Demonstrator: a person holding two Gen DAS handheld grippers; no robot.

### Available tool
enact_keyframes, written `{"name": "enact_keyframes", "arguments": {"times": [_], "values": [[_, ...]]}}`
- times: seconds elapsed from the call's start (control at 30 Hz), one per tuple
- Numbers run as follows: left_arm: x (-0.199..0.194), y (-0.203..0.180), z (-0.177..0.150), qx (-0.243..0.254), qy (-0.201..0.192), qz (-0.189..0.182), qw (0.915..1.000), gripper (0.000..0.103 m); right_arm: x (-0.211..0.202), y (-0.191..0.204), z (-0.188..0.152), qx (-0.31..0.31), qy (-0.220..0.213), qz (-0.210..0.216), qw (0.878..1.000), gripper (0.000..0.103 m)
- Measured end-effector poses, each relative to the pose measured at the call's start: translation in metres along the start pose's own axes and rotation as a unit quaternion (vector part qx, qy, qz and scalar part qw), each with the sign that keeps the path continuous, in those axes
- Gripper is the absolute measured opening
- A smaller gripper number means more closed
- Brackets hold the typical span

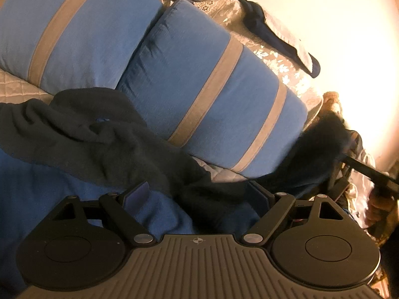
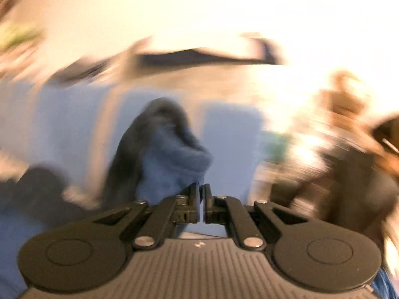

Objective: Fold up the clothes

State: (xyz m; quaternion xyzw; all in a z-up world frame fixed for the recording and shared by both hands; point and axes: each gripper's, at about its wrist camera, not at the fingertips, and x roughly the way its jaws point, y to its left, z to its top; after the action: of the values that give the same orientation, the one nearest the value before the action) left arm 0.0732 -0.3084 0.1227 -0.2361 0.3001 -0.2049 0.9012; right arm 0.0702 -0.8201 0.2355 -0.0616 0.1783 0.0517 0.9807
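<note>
Left gripper: jaws spread wide, nothing gripped.
Right gripper: clamped on the dark garment (view blurred).
Garment: crumpled on the bed, against striped pillows.
Progress: no fold is seen yet.

Warm yellowish light is washing out the wall at the upper right of the left wrist view, blowing it to near white, while the dark garment is sinking into shadow with little detail. The fisheye lens is bending the striped blue cushions toward the edges. The right wrist view is smearing heavily with motion blur; only the right tongs are staying sharp, and glare is flooding its upper half.
</note>
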Motion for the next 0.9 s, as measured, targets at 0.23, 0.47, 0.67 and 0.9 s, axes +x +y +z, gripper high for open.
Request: {"name": "enact_keyframes", "arguments": {"times": [0.23, 0.47, 0.67, 0.9], "values": [[0.001, -0.005, 0.001, -0.002, 0.003, -0.015, 0.9999, 0.085, -0.048, -0.122, -0.147, 0.213, 0.057, -0.248, 0.943, 0.001], [0.002, -0.001, -0.001, -0.003, 0.008, -0.007, 0.9999, 0.085, -0.059, -0.122, -0.207, 0.253, 0.103, -0.302, 0.913, 0.001], [0.001, 0.001, 0.000, -0.006, 0.010, -0.006, 0.9999, 0.085, -0.079, -0.105, -0.206, 0.230, 0.100, -0.329, 0.910, 0.001], [0.000, 0.000, -0.002, 0.003, 0.011, -0.008, 0.9999, 0.085, -0.064, -0.097, -0.225, 0.238, 0.143, -0.340, 0.898, 0.027]]}}
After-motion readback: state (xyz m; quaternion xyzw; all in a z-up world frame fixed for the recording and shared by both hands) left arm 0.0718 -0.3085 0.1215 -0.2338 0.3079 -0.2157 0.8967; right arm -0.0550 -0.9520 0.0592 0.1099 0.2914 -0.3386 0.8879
